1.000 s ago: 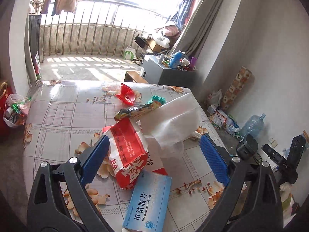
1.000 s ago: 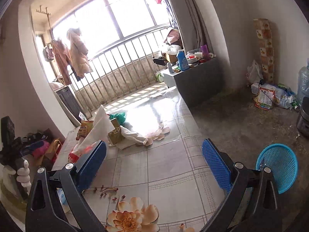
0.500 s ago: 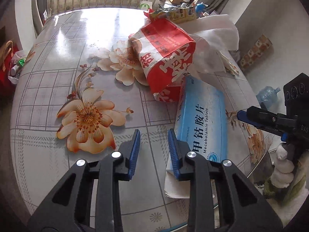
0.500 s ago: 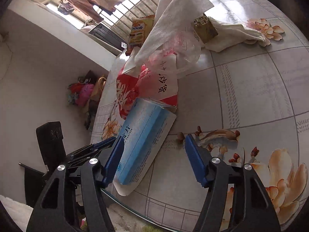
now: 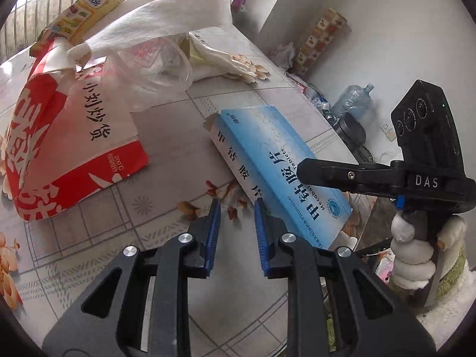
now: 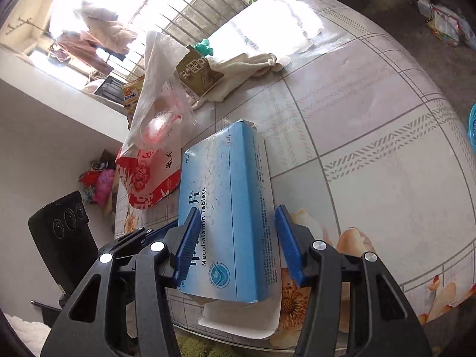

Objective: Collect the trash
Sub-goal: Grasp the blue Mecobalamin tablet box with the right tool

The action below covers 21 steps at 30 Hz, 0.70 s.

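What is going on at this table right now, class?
A person with a gripper in each hand is clearing rubbish from a flowered table. The right gripper straddles the near end of a blue tablet box, its jaws closing around it; the right pad seems not quite on it. The left gripper sits beside the same box, jaws closing on nothing. A red and white snack bag, a white tissue and a clear plastic bag lie behind, untouched.
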Each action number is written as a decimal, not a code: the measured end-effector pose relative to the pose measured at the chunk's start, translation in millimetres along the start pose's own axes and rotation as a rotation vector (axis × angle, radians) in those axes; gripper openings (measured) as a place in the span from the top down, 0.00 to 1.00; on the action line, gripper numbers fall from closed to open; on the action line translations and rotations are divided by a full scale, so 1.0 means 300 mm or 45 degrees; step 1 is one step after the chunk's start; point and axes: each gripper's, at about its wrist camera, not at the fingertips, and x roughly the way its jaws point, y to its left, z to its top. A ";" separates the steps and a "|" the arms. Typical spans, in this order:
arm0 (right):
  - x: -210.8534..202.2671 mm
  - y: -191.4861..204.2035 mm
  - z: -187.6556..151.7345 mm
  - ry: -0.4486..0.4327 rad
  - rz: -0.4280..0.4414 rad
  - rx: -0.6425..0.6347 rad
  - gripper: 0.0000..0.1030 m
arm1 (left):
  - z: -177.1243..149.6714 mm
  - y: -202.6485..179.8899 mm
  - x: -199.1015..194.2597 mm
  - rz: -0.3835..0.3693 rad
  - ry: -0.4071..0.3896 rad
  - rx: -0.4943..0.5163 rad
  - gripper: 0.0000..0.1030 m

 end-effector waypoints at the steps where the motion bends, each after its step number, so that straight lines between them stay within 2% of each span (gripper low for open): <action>1: -0.013 -0.021 0.008 -0.029 -0.015 0.013 0.50 | 0.020 -0.019 0.025 -0.015 -0.004 0.009 0.81; 4: -0.043 -0.066 0.056 -0.127 -0.051 0.042 0.50 | 0.063 -0.067 0.070 -0.033 -0.021 0.034 0.81; 7: -0.083 -0.068 0.084 -0.193 -0.097 0.018 0.49 | 0.090 -0.090 0.051 -0.036 -0.072 0.041 0.80; 9: -0.104 -0.046 0.089 -0.229 -0.117 -0.034 0.33 | 0.095 -0.091 0.017 -0.028 -0.115 0.034 0.80; 10: -0.113 -0.032 0.090 -0.240 -0.135 -0.067 0.30 | 0.100 -0.080 -0.007 -0.016 -0.137 0.031 0.80; 12: -0.115 0.003 0.103 -0.229 -0.189 -0.142 0.22 | 0.125 -0.050 -0.045 0.025 -0.173 0.021 0.80; 15: -0.079 0.064 0.105 -0.181 -0.306 -0.269 0.15 | 0.156 -0.030 -0.110 0.083 -0.232 0.032 0.80; 18: -0.035 0.125 0.096 -0.149 -0.422 -0.408 0.12 | 0.204 -0.030 -0.187 0.182 -0.319 0.106 0.77; 21: 0.006 0.156 0.086 -0.119 -0.479 -0.489 0.12 | 0.245 -0.056 -0.213 0.309 -0.379 0.214 0.68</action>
